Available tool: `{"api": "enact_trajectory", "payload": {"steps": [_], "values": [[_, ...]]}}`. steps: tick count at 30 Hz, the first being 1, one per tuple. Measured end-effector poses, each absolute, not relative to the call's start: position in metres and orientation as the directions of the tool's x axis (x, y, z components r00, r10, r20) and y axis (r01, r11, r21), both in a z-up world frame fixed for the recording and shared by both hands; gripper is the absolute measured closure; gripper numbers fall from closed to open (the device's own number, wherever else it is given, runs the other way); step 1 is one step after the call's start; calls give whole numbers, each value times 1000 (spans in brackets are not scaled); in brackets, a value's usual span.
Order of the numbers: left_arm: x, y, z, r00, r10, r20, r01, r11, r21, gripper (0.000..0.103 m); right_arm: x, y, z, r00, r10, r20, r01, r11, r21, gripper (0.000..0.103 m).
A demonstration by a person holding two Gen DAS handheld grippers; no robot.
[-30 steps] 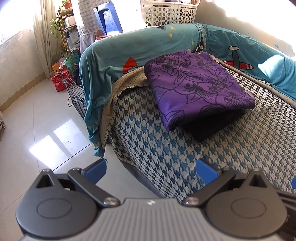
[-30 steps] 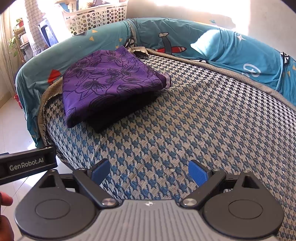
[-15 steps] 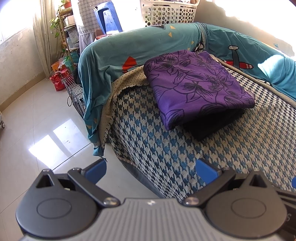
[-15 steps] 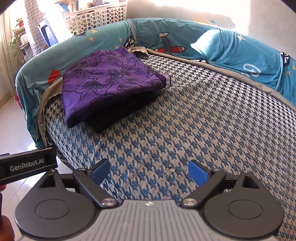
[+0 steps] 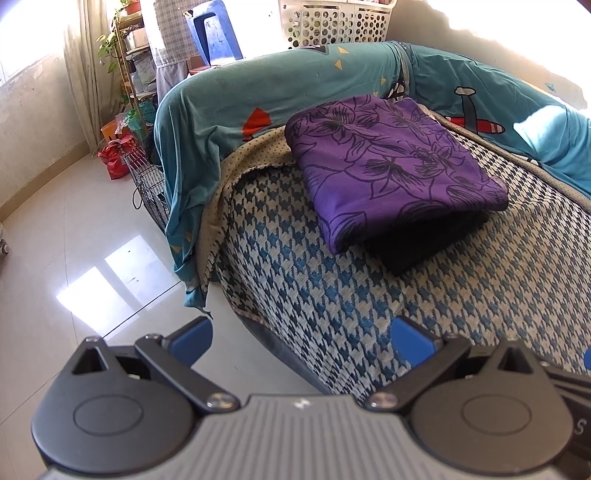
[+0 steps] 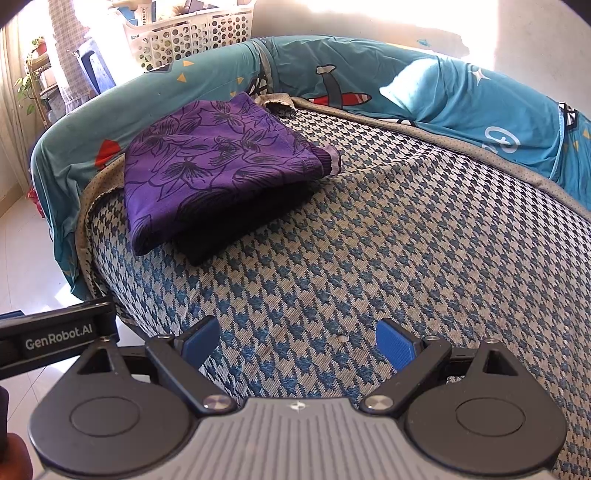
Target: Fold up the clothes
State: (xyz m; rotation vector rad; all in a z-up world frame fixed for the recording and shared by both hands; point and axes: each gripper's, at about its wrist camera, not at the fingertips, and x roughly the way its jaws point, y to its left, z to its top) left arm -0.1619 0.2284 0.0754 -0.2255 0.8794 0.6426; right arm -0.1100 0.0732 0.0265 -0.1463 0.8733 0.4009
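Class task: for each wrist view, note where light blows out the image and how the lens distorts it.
Left wrist view: sunlight overexposes the upper right wall and glares off the floor tiles; the fisheye bows the room. Right wrist view: the far wall washes out; the houndstooth cover bulges, corners darkened.

Folded garment (image 5: 391,162) atop another garment (image 5: 424,247) on sofa (image 5: 332,288).

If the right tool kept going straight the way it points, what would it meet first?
Probably the bare houndstooth cover of the sofa. The right tool is open and empty; the folded purple garment lies left of its line, though depth is uncertain.
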Motion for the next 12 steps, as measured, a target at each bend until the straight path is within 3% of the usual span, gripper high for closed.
{"api": "enact_trajectory", "payload": {"steps": [12], "values": [[-163, 228, 78, 470, 434, -768, -611, 789, 72, 0, -109, 73, 26, 571, 285, -770, -397, 917, 45, 11]]}}
